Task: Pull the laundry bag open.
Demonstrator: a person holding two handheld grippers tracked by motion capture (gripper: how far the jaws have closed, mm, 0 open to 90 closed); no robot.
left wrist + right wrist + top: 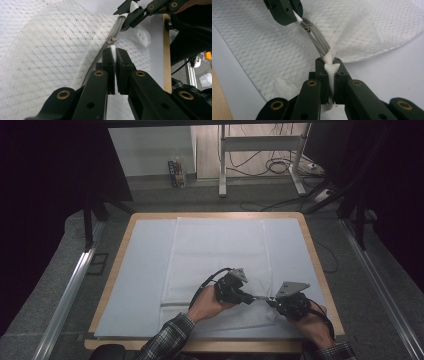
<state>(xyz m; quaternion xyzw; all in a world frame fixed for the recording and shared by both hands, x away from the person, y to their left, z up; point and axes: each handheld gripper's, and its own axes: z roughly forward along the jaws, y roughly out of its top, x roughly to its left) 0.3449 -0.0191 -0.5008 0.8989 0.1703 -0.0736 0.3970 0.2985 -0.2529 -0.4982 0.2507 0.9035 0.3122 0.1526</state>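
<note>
1. The left claw is closed on a white pull tab just below the metal zip slider; the tab is pinched between its two jaws.
2. The right claw is closed on a white cloth loop at the end of the grey zip, with the loop running down between its jaws.
3. In the right gripper view the zip runs from the right claw up to the left claw, and its two halves are slightly parted near the slider.
4. In the left gripper view the zip runs past the left claw up to the right claw, which holds its far end.
5. From above, the left claw and right claw face each other, near together, over the near right part of a white mesh bag.
6. The bag lies flat along the middle of a pale blue sheet, and its near edge by the claws is lifted and bunched.
7. The sheet covers a wooden surface, whose edge shows all round.
8. Plaid sleeves come in from the bottom.
9. Beyond the surface lie grey floor, a white wall, the legs of a metal frame and loose black cables.
10. Metal rails run along both sides, and dark curtains hang left and right.
</note>
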